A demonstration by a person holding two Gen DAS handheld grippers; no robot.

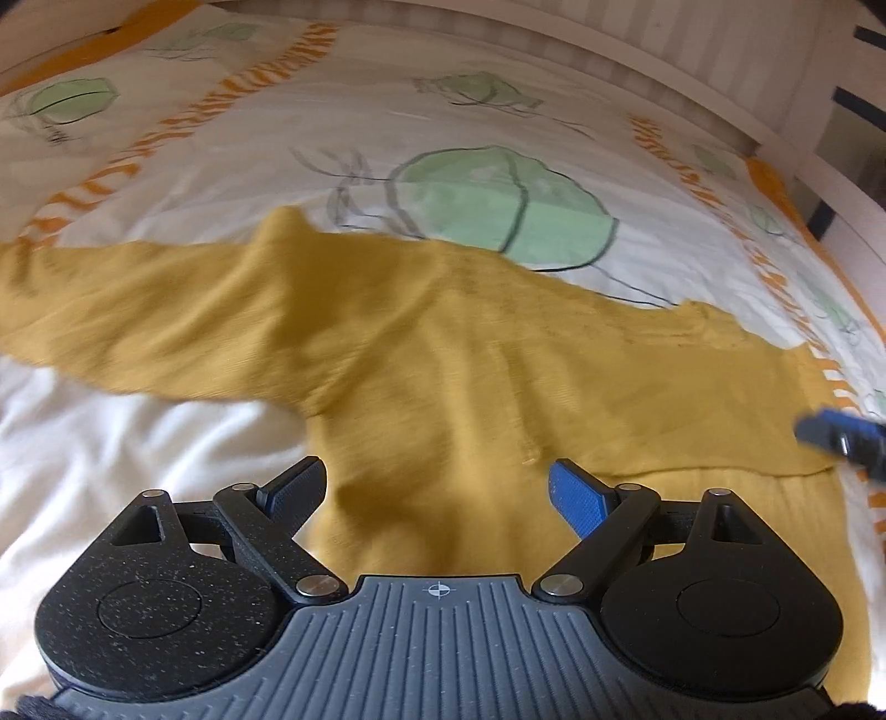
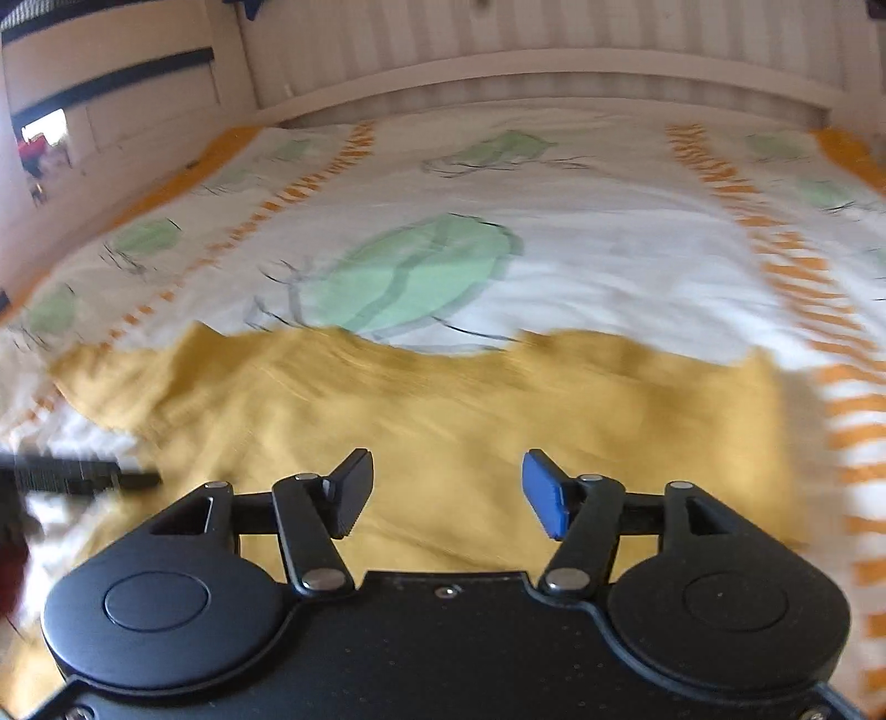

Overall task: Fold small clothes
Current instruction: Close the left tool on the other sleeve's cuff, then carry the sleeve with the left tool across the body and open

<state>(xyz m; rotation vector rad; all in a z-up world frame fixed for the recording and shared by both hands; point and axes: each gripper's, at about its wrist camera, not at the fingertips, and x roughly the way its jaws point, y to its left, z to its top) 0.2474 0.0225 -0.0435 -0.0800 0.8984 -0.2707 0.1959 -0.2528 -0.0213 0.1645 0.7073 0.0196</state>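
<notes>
A small mustard-yellow long-sleeved top point(image 1: 443, 354) lies spread on the bed. One sleeve runs out to the left in the left wrist view. The other sleeve is folded across the body. My left gripper point(image 1: 437, 493) hovers over the top's lower body, open, with only cloth below its jaws. In the right wrist view the same top point(image 2: 443, 410) fills the middle. My right gripper point(image 2: 446, 490) hangs open above it and grips nothing. The right gripper's blurred tip point(image 1: 841, 437) shows at the far right of the left wrist view. The left gripper's tip point(image 2: 83, 479) shows at the left of the right wrist view.
The bed is covered by a white quilt point(image 1: 498, 127) with green leaf shapes and orange striped bands. A pale ribbed headboard point(image 2: 526, 44) runs along the far side. White furniture with dark stripes point(image 2: 111, 72) stands at the far left in the right wrist view.
</notes>
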